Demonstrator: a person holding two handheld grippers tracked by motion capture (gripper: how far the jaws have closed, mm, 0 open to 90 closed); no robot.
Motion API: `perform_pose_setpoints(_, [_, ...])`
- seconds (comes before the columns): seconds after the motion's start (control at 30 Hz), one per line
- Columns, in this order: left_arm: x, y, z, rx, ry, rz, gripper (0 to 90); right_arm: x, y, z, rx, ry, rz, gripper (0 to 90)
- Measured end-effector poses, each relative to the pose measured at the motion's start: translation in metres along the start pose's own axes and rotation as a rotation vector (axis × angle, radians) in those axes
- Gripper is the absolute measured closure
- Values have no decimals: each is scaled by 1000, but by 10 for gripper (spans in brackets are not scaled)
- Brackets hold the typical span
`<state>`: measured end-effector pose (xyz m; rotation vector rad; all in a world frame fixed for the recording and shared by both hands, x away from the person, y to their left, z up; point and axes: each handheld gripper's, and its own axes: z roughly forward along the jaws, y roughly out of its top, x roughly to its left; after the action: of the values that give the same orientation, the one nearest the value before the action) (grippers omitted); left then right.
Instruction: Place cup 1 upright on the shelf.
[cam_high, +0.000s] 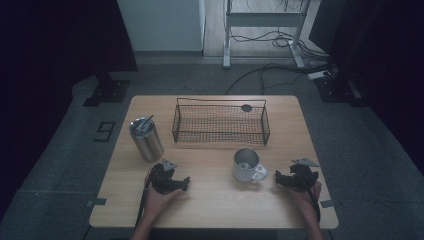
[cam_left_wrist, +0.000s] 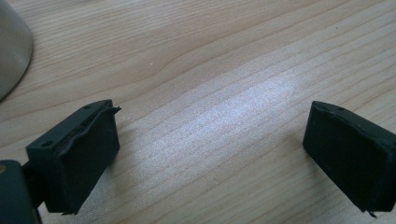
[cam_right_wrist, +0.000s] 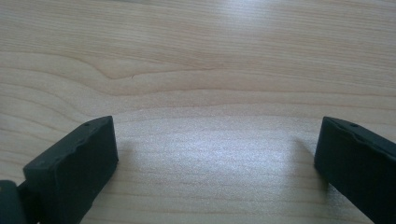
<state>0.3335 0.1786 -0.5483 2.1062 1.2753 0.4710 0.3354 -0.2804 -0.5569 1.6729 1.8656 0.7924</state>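
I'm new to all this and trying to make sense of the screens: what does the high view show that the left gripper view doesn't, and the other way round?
High view alone: the whole scene, with the wire basket, the white mug, the right tongs and both of the person's hands.

Left gripper view alone: a close look along the left tongs, their two black jaws wide apart with bare wood grain between them.

Shared: the wooden table, the left tongs, and the steel tumbler, which is just a curved metal edge up close.
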Motion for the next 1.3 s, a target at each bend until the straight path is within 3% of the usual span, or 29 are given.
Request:
perform_pose_setpoints(0.3, [0,0,0,0,3,-5,36,0,0,0,0,-2,2,0])
perform_pose_setpoints(0.53, [4,-1,-2,-12,-15,-35,30,0,0,0,0,-2,3,0])
perform_pose_setpoints(0.67, [1,-5,-8,-85,11,-15,68,0,0,0,0,-2,3,0])
perform_pose_setpoints(0.87, [-3,-7,-15,-111,27,0,86,0,0,0,0,-2,3,0])
perform_pose_setpoints(1.3, [7,-1,-43,-227,-6,-39,135,0,0,0,0,-2,3,0])
